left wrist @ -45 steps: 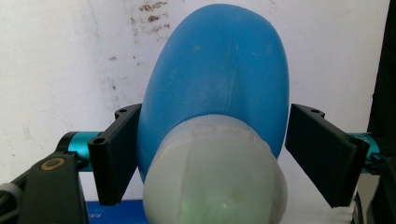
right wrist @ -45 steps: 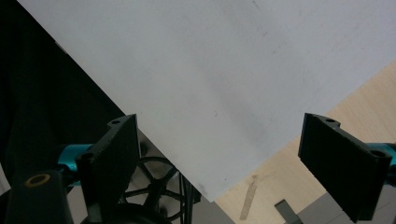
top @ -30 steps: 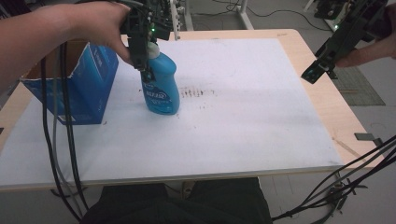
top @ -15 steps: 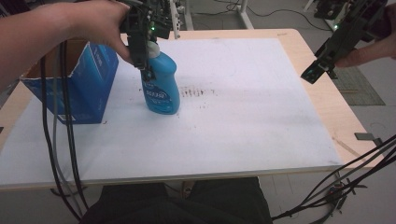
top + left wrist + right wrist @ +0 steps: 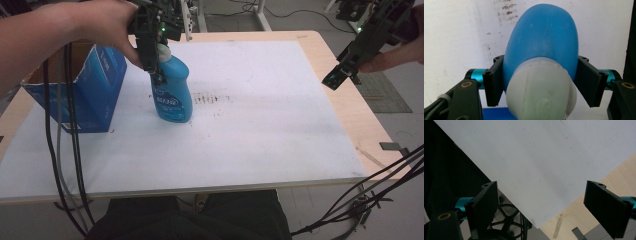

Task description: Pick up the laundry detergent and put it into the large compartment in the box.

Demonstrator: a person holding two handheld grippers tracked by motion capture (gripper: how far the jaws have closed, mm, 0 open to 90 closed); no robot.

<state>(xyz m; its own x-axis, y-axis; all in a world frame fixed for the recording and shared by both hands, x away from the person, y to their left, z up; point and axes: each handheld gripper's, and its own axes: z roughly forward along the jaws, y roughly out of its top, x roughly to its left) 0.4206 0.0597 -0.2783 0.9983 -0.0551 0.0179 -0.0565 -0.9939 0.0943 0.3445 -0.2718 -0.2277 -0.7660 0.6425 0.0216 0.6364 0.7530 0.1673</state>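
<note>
A blue bottle (image 5: 172,95) with a white cap stands upright on the white table sheet (image 5: 280,130), left of centre. My left gripper (image 5: 154,60) comes down on it from above, shut on the bottle's upper part just under the cap. In the left gripper view both black jaws press against the sides of the blue bottle (image 5: 544,37), and my left gripper (image 5: 541,81) holds it there. My right gripper (image 5: 336,80) hangs in the air over the table's right edge, open with nothing in it. In the right gripper view, my right gripper (image 5: 549,207) has its jaws wide apart above the sheet's corner.
An open blue cardboard box (image 5: 85,95) stands just left of the bottle. Dark smudges (image 5: 210,97) mark the sheet to the bottle's right. Black cables (image 5: 65,150) hang over the table's near left edge. Bare wooden table (image 5: 360,120) borders the sheet on the right.
</note>
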